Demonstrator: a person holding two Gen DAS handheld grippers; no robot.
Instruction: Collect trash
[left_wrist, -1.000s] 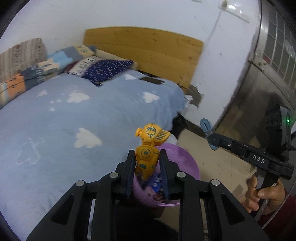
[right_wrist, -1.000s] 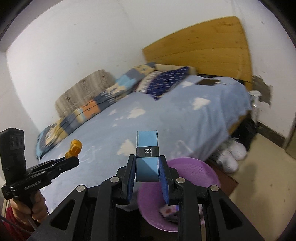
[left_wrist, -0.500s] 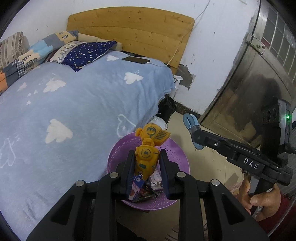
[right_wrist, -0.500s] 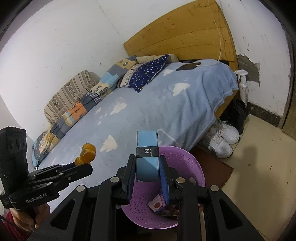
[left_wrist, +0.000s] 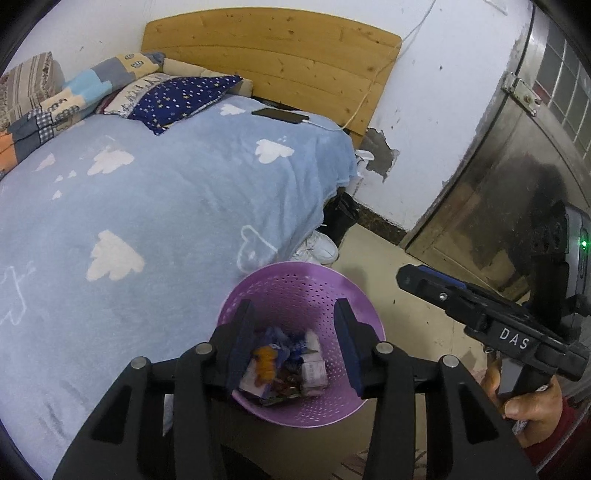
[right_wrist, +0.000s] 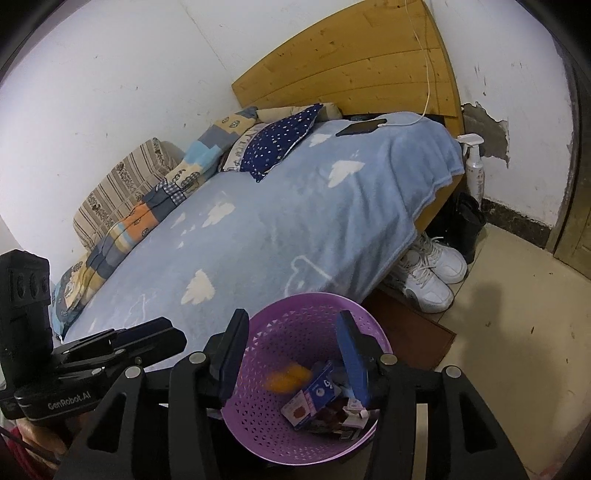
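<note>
A purple perforated basket stands on the floor beside the bed; it also shows in the right wrist view. My left gripper is open and empty above it. My right gripper is open and empty above it too, and shows from the side in the left wrist view. The yellow toy robot lies inside among wrappers; in the right wrist view it is an orange blur. A blue box lies in the basket beside other packets.
The bed with a blue cloud blanket is to the left, with pillows and a phone near the wooden headboard. White sneakers, black boots and a spray bottle sit by the bed corner. A metal door is at right.
Both grippers have opened over the basket. The yellow toy robot has left the left gripper and the blue box has left the right gripper; both are now in the basket.
</note>
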